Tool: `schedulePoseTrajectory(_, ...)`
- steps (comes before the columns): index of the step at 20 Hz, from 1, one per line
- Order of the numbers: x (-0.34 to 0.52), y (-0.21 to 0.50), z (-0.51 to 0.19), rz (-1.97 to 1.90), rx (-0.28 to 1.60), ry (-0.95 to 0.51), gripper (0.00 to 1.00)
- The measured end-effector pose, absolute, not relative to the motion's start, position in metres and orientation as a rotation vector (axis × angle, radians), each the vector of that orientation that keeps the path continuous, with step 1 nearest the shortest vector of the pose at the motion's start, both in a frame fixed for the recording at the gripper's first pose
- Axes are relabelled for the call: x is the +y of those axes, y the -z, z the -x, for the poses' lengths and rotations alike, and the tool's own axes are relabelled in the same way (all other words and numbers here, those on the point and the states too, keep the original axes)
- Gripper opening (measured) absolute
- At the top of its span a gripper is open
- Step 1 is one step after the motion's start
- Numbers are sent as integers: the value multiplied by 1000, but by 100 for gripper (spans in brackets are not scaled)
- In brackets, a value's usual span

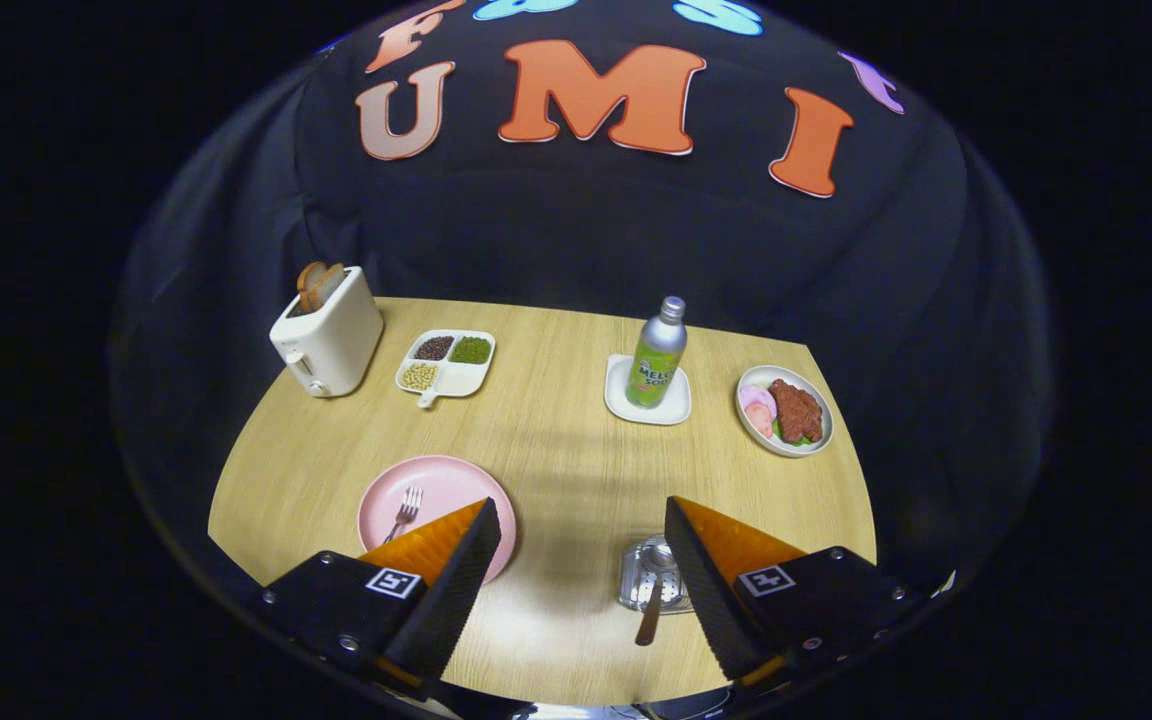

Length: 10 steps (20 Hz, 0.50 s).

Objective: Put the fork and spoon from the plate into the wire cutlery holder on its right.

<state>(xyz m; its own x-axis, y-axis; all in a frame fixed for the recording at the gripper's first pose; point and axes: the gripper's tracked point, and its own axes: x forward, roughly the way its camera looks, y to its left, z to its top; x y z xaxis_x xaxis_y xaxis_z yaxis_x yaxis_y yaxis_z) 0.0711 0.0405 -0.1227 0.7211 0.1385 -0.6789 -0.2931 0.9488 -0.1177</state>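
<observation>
Hovering above the near edge of the table (pixel 556 440), the gripper (pixel 576 570) stood released, fingers spread wide with nothing between them. The plate (pixel 456 480) lay just ahead of its left finger, partly hidden by it, and the fork (pixel 404 512) rested on the plate, tines pointing away. Right of the plate, beside the right finger, sat the holder (pixel 648 580); a utensil with a brown handle (pixel 650 615), likely the spoon, leaned out of it. That suggested half the job was done, and the wide gap looked ready to close on the fork
</observation>
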Motion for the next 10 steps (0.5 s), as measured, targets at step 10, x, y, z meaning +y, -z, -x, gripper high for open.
schedulePoseTrajectory(10,139,149,-47,125,673,-317,99)
